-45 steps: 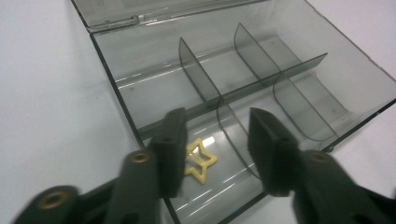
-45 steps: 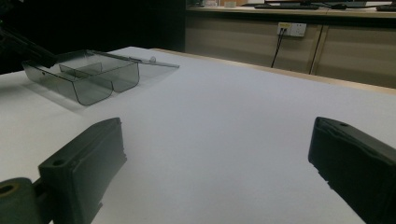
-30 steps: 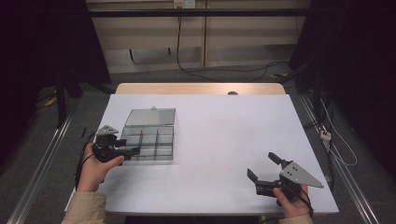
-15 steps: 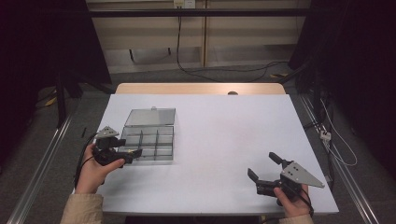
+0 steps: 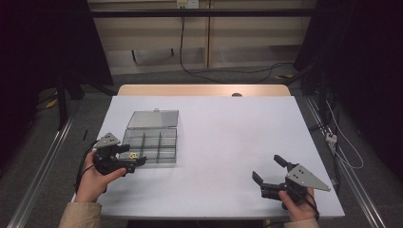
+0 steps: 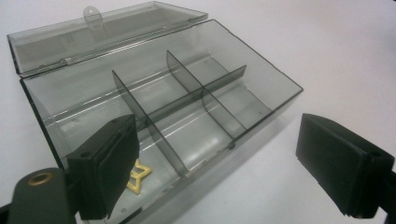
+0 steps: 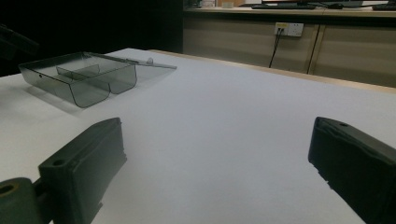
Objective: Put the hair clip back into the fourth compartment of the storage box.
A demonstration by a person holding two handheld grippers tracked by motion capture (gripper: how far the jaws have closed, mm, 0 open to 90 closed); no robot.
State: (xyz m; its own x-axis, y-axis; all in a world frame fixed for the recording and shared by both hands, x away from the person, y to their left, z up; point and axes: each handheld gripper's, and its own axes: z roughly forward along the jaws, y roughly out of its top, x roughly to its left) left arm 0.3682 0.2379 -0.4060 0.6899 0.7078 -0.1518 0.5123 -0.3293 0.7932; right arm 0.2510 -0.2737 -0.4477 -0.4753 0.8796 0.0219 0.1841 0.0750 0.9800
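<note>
Left gripper (image 5: pixel 130 159) just opening — empty, at box (image 5: pixel 159 142) corner; right gripper (image 5: pixel 268 173) level

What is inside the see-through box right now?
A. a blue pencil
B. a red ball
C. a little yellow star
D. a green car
C: the left gripper view shows a small yellow star lying on the floor of a near corner compartment of the clear box, beside the left gripper, whose jaws stand apart with nothing between them.
</note>
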